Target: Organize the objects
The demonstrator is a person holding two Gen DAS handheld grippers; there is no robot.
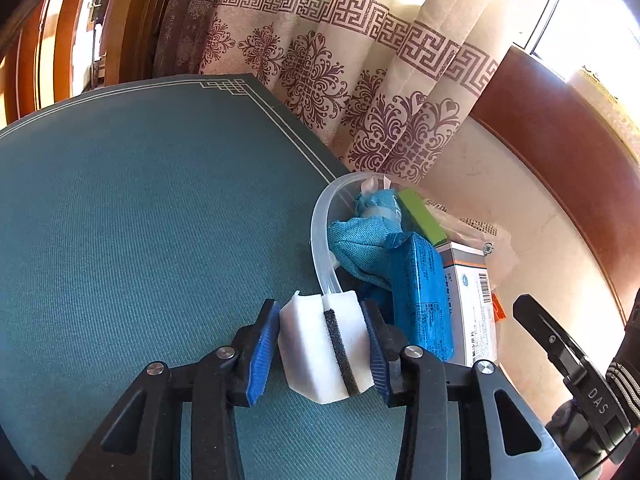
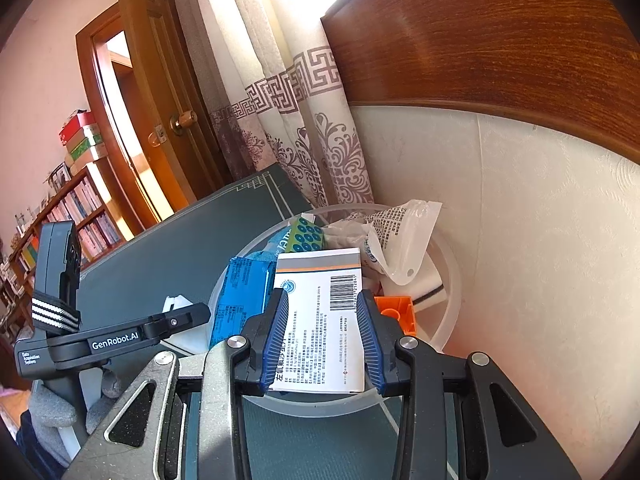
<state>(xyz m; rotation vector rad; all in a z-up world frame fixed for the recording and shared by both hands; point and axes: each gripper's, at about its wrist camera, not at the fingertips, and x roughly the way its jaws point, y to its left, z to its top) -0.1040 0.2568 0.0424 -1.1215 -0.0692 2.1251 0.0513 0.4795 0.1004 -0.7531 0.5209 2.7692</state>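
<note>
Your left gripper was clamped on the white sponge, its blue pads pressing both broad faces, the dark scouring stripe running between them. The block bulged slightly under the squeeze, so it looked soft, light and springy; holding it across the flat faces near the middle seemed right, and a hard pinch was probably not needed. It hung just above the green table mat, beside the near rim of the clear plastic tub at the mat's far right corner by the curtain.

Your right gripper stood narrow, closed on the white medicine box at its long edges, inside the tub. Thin card like that would likely crush easily. Around it lay a blue packet, an orange block and a crinkled plastic bag.
</note>
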